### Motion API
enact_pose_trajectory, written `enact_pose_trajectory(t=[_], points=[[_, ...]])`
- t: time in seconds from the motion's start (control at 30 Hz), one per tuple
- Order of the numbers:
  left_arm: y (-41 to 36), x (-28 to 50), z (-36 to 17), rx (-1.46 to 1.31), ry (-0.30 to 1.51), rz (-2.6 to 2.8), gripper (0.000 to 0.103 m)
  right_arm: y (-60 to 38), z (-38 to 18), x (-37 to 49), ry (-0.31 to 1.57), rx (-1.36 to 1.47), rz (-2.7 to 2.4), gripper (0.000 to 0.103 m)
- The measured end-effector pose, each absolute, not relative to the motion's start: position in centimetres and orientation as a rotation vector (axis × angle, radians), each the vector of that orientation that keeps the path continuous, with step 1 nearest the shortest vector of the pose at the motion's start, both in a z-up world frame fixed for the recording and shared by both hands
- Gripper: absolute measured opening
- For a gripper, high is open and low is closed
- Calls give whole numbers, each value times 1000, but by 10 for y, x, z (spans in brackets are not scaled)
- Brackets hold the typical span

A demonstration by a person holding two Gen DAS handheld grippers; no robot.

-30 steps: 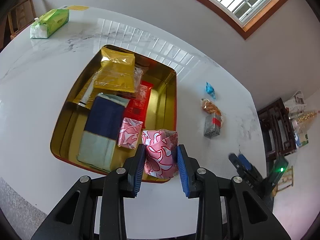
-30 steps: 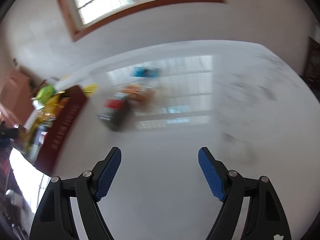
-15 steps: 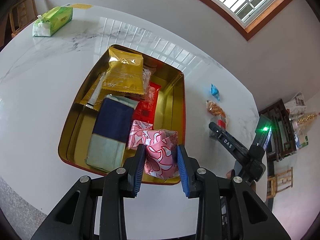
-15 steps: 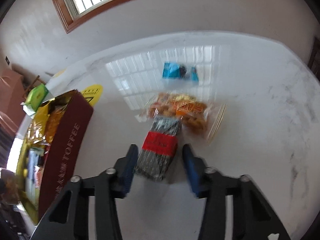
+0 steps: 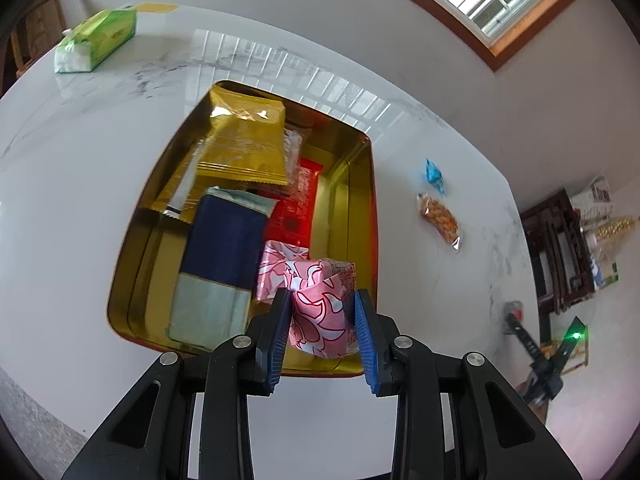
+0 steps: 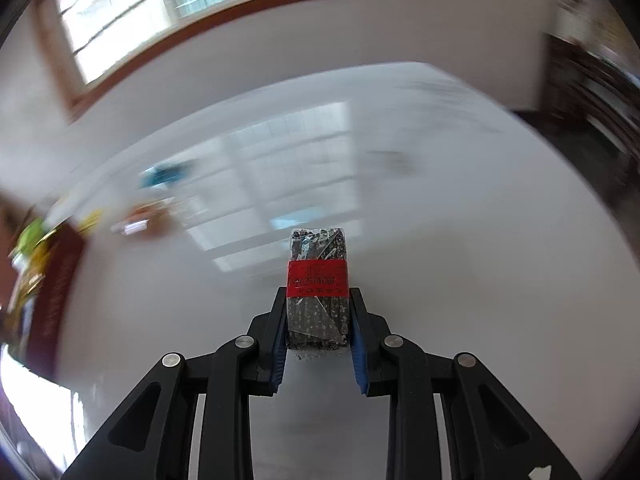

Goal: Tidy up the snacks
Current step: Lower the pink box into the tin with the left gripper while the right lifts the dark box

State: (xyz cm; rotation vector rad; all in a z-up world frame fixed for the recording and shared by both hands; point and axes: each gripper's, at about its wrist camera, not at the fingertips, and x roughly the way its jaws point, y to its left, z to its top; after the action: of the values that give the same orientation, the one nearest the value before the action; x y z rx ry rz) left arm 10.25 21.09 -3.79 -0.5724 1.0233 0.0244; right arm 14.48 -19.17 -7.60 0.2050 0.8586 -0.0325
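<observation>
Left wrist view shows the left gripper [image 5: 322,322] clamped on a pink snack packet with a red and white pattern [image 5: 320,316]; both blue pads press on its sides. This packet hangs over the near right corner of a golden tin box [image 5: 362,200] that stands on the white marble table [image 5: 80,160]. Just beyond the left pad lies a second pink packet [image 5: 276,264] inside the box, and to the left of it a dark blue and pale green packet [image 5: 218,264]. Further ahead of the gripper there is a red packet [image 5: 296,208] and then a golden foil packet [image 5: 244,148]. To the right of the gripper, outside the box, a clear bag of orange snacks [image 5: 440,218] and a small blue candy [image 5: 434,174] lie on the table. Far ahead on the left stands a green tissue pack [image 5: 96,40]. At the right edge the right gripper [image 5: 516,326] is seen small, above the floor beside the table.

Right wrist view is blurred around, but the right gripper [image 6: 319,320] is sharp: its jaws have just been closing, and now they grip a dark snack block in clear wrap with a red label [image 6: 318,288]. The block sticks out forward between the pads, over the table. Far to the left of this gripper the box [image 6: 52,288] is visible as a blur.
</observation>
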Motion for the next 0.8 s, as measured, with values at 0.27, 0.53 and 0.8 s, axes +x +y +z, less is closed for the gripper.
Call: enact_pose_trajectory(t=[0.27, 0.53, 0.8], points=[[200, 130, -47, -517, 1040, 9, 33, -231, -79, 161, 835, 191, -145, 25], [205, 174, -53, -471, 1048, 17, 33, -236, -76, 170, 836, 199, -135, 25], [213, 214, -65, -502, 1086, 8, 33, -235, -76, 173, 839, 197, -124, 25]])
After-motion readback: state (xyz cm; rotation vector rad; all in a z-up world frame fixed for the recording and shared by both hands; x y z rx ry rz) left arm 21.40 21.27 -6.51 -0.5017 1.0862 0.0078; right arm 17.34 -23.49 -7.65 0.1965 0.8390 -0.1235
